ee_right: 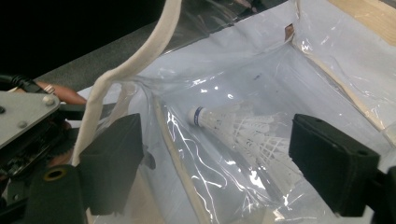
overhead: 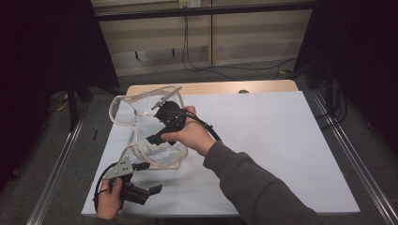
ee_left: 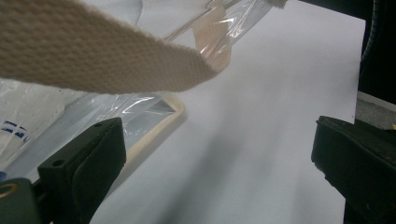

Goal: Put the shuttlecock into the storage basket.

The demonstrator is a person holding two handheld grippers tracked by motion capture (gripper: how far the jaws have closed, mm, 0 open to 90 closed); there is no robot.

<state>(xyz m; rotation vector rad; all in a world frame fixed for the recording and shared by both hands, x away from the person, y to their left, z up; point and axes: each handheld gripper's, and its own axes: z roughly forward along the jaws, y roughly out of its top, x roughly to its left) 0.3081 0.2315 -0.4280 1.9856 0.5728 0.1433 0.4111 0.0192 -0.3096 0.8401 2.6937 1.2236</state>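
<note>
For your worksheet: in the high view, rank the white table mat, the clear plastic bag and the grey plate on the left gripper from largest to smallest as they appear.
1. White table mat, clearly largest.
2. Clear plastic bag, partly behind the right gripper.
3. Grey plate on the left gripper, smallest.

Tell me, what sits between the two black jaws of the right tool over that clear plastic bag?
In the right gripper view, a white feathered shuttlecock lies inside the clear plastic bag, between the open right tool's jaws, untouched by them.
</note>
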